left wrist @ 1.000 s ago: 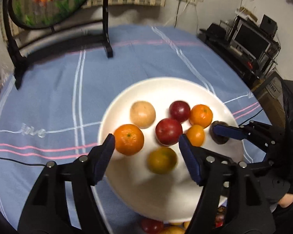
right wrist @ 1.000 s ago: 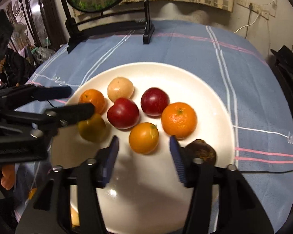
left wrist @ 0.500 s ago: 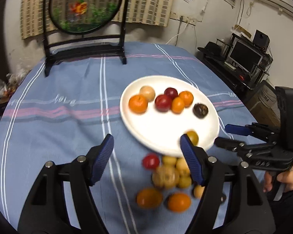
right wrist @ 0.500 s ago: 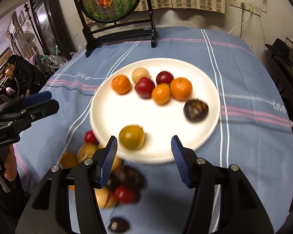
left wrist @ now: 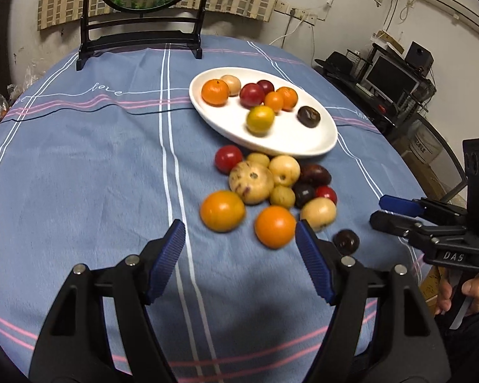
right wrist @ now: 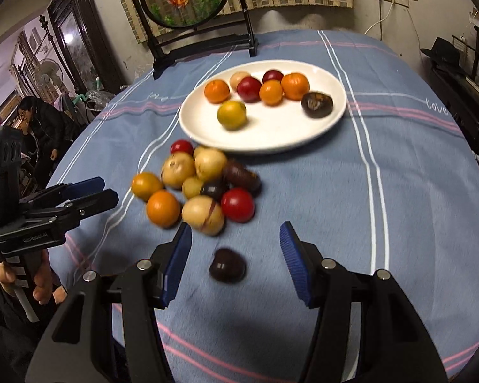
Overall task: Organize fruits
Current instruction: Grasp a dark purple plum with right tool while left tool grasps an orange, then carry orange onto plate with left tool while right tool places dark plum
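A white plate (left wrist: 290, 140) (right wrist: 271, 134) on the blue tablecloth holds several fruits: oranges, red plums, a pale one, a yellow-green one (left wrist: 260, 119) (right wrist: 231, 115) and a dark one (left wrist: 308, 116). In front of the plate lies a loose pile of fruit (left wrist: 265, 188) (right wrist: 201, 188). My left gripper (left wrist: 239, 261) stands open above the cloth, an orange (left wrist: 275, 226) just beyond its right finger. My right gripper (right wrist: 234, 263) is open too, with a lone dark plum (right wrist: 227, 265) on the cloth between its fingers, untouched. Each gripper shows in the other's view (left wrist: 399, 210) (right wrist: 86, 194).
A black stand with a round painted screen (left wrist: 140, 6) (right wrist: 188, 16) is at the table's far edge. A thin black cable (left wrist: 79, 110) crosses the cloth left of the plate. A person (right wrist: 41, 127) sits in the background left. Shelves with a monitor (left wrist: 392, 79) stand right of the table.
Both grippers have pulled back from over the plate toward the near side of the table. The yellow-green fruit, between the left fingers before, now lies on the plate. The loose pile came into view.
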Motion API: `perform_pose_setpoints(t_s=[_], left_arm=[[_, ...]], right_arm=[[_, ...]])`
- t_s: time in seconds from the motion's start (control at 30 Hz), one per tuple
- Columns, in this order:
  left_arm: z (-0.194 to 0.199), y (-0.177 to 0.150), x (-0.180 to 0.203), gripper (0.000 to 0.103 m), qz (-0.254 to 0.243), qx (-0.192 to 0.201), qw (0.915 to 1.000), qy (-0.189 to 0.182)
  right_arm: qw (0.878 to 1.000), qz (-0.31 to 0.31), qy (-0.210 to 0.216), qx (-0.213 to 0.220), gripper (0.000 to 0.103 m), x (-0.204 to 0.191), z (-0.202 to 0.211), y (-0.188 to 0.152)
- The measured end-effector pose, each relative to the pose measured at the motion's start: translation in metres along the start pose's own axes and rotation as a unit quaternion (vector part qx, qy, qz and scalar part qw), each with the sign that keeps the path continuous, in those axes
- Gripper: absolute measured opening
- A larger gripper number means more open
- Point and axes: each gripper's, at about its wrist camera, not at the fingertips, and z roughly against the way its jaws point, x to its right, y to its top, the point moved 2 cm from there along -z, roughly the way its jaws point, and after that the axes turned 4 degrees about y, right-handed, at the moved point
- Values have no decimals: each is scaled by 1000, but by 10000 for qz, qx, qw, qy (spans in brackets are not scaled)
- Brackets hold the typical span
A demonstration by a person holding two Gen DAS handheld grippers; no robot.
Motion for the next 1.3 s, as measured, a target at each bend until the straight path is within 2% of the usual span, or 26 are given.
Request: perform_pose_setpoints(t_s=[0.27, 0.4, 0.47, 0.6, 0.63, 0.8, 0.83, 1.0, 1.07, 1.1, 1.3], left_arm=[[-1, -20, 18, 74, -237, -171, 9995, -119], [-10, -21, 19, 74, -245, -268, 9992, -147], [-13, -21, 20, 74, -250, -288, 9991, -165], [-20, -20, 26, 74, -318, -314, 9989, -162], [-23, -19, 28, 74, -333, -314, 9988, -155], [-38, -14, 35, 72, -398, -315, 9986, -167], [-41, -13, 36, 71, -423, -313, 9985, -126], [-62, -7, 38, 48, -400, -422, 9983, -17], [-67, -1, 38, 45, -399, -406, 9984, -15], [-69, 1, 38, 41, -369, -393, 9985, -9], [-61, -2, 38, 39, -239, -375, 9987, -266]], right_arm=[[9990, 297, -109, -328, 58, -16, -19, -20], [9985, 400, -232, -305, 58, -16, -28, -23], [9982, 451, -167, -371, 45, -15, -36, -24], [9986, 372, -218, -305, 29, -7, -37, -26], [9992, 287, -99, -248, 29, -5, -33, -25], [9997, 162, -184, 44, 29, 5, -11, -24], [9997, 124, -191, 66, 29, 8, -9, -25], [9999, 17, -108, 33, 29, 14, -10, -29], [10000, -23, -58, 16, 29, 15, -11, -31], [10000, -29, -45, 13, 29, 16, -11, -31], [9999, -35, 5, 104, 29, 15, -5, -27]])
